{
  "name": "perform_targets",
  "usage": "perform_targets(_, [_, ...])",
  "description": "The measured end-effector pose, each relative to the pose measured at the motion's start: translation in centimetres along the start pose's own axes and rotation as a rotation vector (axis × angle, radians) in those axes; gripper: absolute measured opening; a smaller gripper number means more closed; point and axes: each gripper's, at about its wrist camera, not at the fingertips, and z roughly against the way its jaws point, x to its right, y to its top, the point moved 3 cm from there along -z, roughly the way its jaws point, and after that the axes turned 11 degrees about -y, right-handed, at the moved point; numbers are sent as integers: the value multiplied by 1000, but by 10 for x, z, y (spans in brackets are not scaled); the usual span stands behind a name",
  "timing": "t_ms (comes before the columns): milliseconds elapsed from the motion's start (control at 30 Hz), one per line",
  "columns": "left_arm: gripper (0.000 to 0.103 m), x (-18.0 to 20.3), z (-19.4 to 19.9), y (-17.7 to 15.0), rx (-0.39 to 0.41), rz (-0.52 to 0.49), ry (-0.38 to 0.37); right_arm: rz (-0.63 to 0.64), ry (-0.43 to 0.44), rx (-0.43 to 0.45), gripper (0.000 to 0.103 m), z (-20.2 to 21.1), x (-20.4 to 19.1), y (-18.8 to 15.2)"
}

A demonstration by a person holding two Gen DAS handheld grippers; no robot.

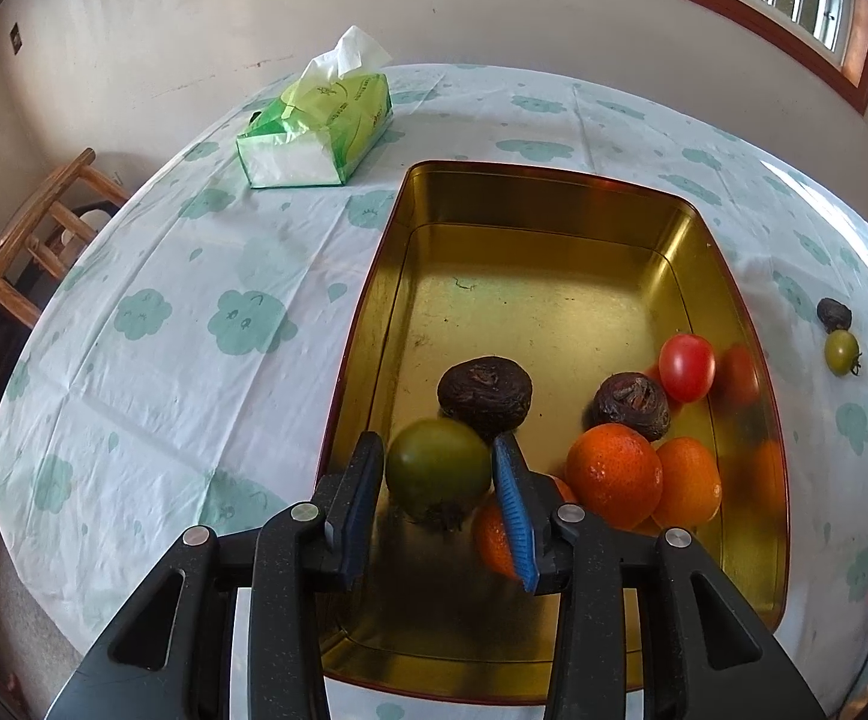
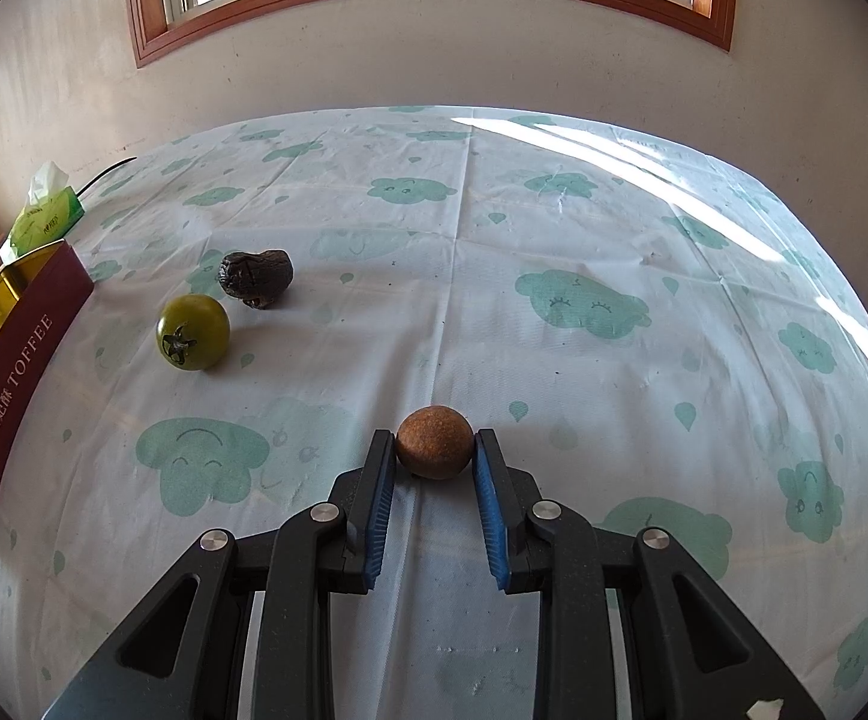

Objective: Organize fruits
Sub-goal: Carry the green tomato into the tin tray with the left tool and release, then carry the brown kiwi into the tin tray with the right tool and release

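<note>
Jaws of the left gripper [image 1: 438, 468] flank a green tomato [image 1: 437, 473] (stem down), right gripper [image 2: 434, 447] clamps a brown ball [image 2: 434, 443].

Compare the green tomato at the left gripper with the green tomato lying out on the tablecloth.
The green tomato at the left gripper sits between the fingers above the gold tin, blurred; the green tomato on the tablecloth rests free, outside the tin, beside a dark wrinkled fruit. The first's stem end points down, the second's faces the camera. Both are round and green.
</note>
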Motion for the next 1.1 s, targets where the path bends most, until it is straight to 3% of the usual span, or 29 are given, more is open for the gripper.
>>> perform_targets(367, [59,8,30,-12,89,-33,-31,1,-8,-6,24,0,0,1])
perform_targets(533, [62,15,37,-18,116,-59,-23,-13,63,7,24,15,-16,9])
perform_targets(633, [69,18,38,-22,111,-56,-30,16,138,38,24,32,-44,19])
perform_targets(933, [69,6,45,-29,117,-13,-17,194,386,109,24,85,-167,38])
perform_targets(1100, [69,0,47,-30,109,11,-17,281,460,116,24,98,-223,38])
